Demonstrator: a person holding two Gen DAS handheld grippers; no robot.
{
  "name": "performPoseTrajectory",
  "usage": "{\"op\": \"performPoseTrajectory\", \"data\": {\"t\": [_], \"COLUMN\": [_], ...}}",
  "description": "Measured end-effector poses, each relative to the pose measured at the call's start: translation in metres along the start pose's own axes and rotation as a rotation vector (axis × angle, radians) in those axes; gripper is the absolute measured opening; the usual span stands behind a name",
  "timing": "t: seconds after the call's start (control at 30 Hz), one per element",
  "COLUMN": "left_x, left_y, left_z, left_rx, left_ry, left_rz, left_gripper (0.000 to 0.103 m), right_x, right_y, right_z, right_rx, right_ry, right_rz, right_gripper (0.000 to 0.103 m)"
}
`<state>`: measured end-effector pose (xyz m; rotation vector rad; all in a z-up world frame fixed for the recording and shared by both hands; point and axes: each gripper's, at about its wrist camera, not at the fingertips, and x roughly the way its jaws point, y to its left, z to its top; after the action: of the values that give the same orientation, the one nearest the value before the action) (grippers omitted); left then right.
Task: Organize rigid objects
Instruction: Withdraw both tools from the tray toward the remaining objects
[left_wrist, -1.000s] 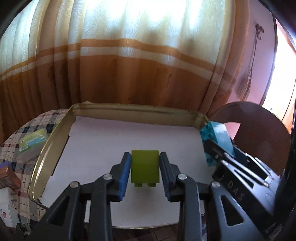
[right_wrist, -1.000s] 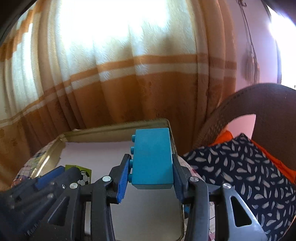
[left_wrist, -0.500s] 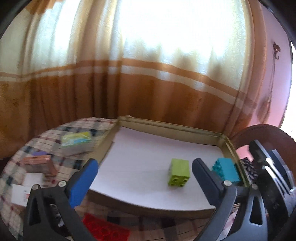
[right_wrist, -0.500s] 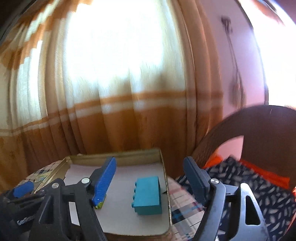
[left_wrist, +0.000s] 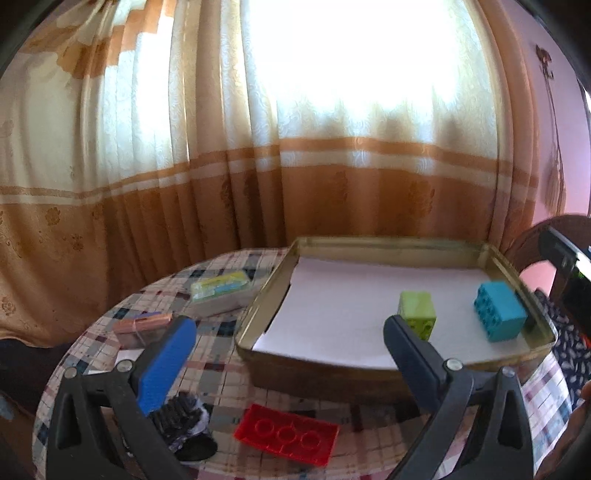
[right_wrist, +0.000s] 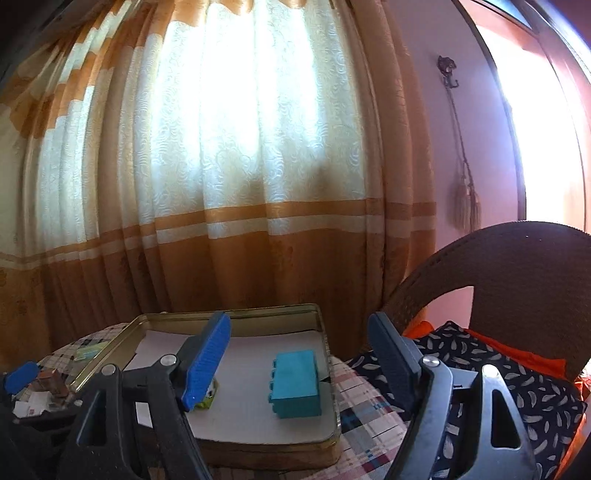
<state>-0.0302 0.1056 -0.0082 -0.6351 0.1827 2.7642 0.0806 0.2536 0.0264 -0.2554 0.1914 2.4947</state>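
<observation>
We held the left claw (left_wrist: 288, 354) spread wide, empty, above the desk (left_wrist: 221, 373) near a red brick (left_wrist: 287, 439). The green brick (left_wrist: 417, 308) and blue brick (left_wrist: 500, 310) sat apart in the tin tray (left_wrist: 258, 317). The right claw (right_wrist: 299, 362) gaped empty.

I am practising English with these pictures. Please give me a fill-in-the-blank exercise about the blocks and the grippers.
1. The green block and the teal block both lie inside the metal ____.
2. The red block lies on the checkered ____, outside the tray.
3. The left gripper and the right gripper are both ____.

Missing words: tray; tablecloth; open
</observation>
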Motion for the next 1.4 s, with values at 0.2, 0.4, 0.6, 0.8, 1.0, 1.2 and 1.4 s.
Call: {"op": "performPoseTrajectory", "data": {"t": [0.2, 0.4, 0.6, 0.8, 1.0, 1.2, 1.4], "left_x": [-0.007, -0.012, -0.016, -0.017, -0.018, -0.018, -0.011], "left_y": [0.005, 0.004, 0.008, 0.015, 0.022, 0.033, 0.062], "left_z": [-0.005, -0.008, -0.01, -0.012, -0.014, -0.016, -0.019], "left_rx": [-0.005, 0.01, 0.004, -0.018, -0.036, -0.059, -0.162], "left_ry": [-0.004, -0.017, -0.019, -0.003, 0.004, 0.019, 0.06], "left_rz": [-0.012, -0.007, -0.009, -0.004, -0.003, 0.006, 0.024], "left_gripper": [0.103, 0.103, 0.103, 0.103, 0.103, 0.103, 0.103], "right_x": [-0.007, -0.015, -0.023, -0.027, -0.03, -0.032, -0.039], "right_y": [0.01, 0.018, 0.031, 0.038, 0.042, 0.043, 0.05], "right_z": [-0.004, -0.007, -0.01, -0.011, -0.013, -0.014, -0.016], "right_rx": [-0.005, -0.025, -0.064, -0.064, -0.057, -0.052, -0.068], "right_ry": [0.027, 0.019, 0.016, 0.027, 0.033, 0.034, 0.03], "right_rz": [0.038, 0.054, 0.082, 0.121, 0.141, 0.148, 0.167], "right_gripper": [0.079, 0.08, 0.08, 0.08, 0.08, 0.08, 0.08]}}
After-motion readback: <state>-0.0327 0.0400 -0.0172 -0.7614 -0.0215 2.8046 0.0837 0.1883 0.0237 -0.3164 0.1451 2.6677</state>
